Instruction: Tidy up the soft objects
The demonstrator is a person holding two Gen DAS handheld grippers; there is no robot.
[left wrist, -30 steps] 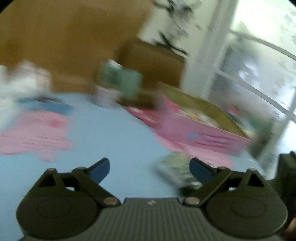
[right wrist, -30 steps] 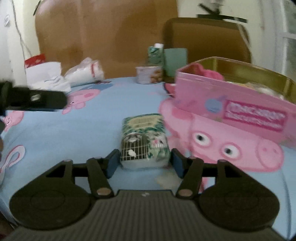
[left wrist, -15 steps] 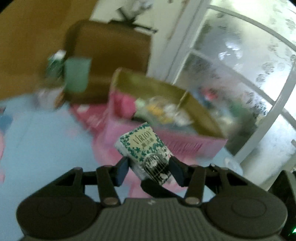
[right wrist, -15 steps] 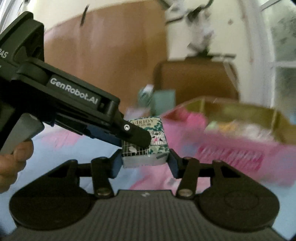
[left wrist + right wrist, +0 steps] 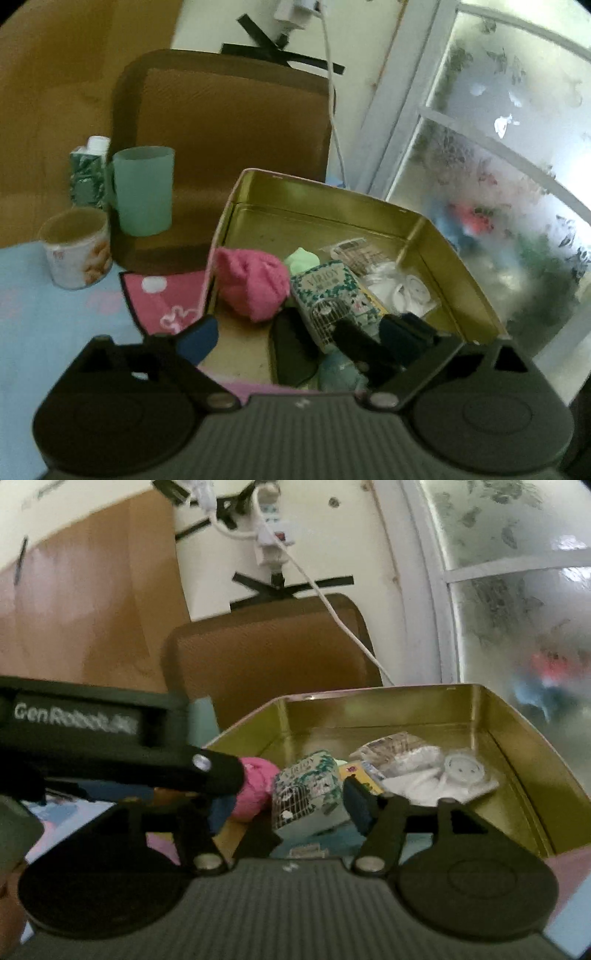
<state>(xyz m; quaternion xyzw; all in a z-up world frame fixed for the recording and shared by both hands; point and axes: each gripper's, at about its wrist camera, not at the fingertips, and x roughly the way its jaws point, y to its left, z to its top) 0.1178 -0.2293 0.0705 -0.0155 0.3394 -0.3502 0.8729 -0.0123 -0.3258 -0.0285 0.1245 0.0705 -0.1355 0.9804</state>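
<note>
A green-and-white tissue pack [image 5: 328, 302] [image 5: 306, 794] lies tilted inside the gold-lined pink tin [image 5: 317, 184] [image 5: 369, 690], beside a pink cloth bundle [image 5: 251, 284] [image 5: 255, 790]. My left gripper [image 5: 299, 332] hangs over the tin's near edge, its jaws opening wide and touching nothing. My right gripper [image 5: 288, 806] is opening too; the pack sits between its pads with gaps on both sides. In the left wrist view its dark fingers [image 5: 354, 347] flank the pack. A left finger [image 5: 218, 775] crosses the right wrist view.
The tin also holds a pale green soft thing [image 5: 301, 258] and white packets [image 5: 402, 291] [image 5: 443, 775]. A teal cup [image 5: 142, 192], a printed paper cup [image 5: 75, 247] and a carton [image 5: 86, 173] stand left of it. Behind are a brown chair back [image 5: 221, 147] and a window [image 5: 498, 184].
The pack went from the tablecloth, pinched by the right gripper, up into a two-gripper hold, then over the tin. Both sets of jaws have spread and the pack now rests inside the tin.
</note>
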